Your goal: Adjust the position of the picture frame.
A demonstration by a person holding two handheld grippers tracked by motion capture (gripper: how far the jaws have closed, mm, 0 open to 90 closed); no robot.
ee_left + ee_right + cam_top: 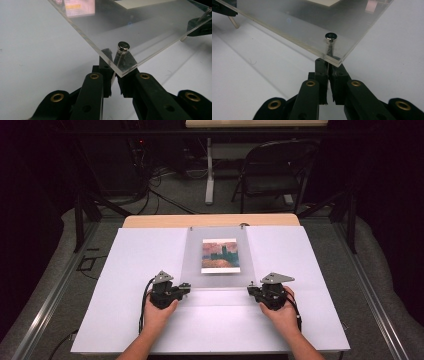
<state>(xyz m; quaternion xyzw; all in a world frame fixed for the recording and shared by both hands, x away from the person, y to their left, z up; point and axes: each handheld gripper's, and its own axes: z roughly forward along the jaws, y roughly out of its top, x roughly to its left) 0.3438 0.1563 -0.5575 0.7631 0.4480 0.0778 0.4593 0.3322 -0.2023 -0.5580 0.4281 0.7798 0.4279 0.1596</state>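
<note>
Two grippers work the near corners of a clear acrylic sheet (216, 257) that lies at mid-table on a white board (125, 285); a small painted picture (220, 255) sits under or on the sheet, near its centre. High view: left gripper (184, 287) at the sheet's near-left corner, right gripper (251, 290) at its near-right corner, each held in a hand, both pointing inward toward the sheet. A folding chair (272, 167) stands well beyond the sheet's far edge. Left gripper view: the sheet's corner is raised off the board, a metal stud (123, 47) passing through it; the jaws are narrow and appear closed on the stud's shaft just below the sheet, though the contact itself is partly hidden by the corner. Right gripper view: same arrangement, a dark-capped stud (331, 37) through the other near corner, jaws drawn almost together beneath it, seemingly gripping its post; I cannot fully confirm the pinch. Judged step: both near standoffs are held, sheet's near edge lifted. Next move likely calls for both hands moving evenly, so the sheet stays level and neither stud slips.
</note>
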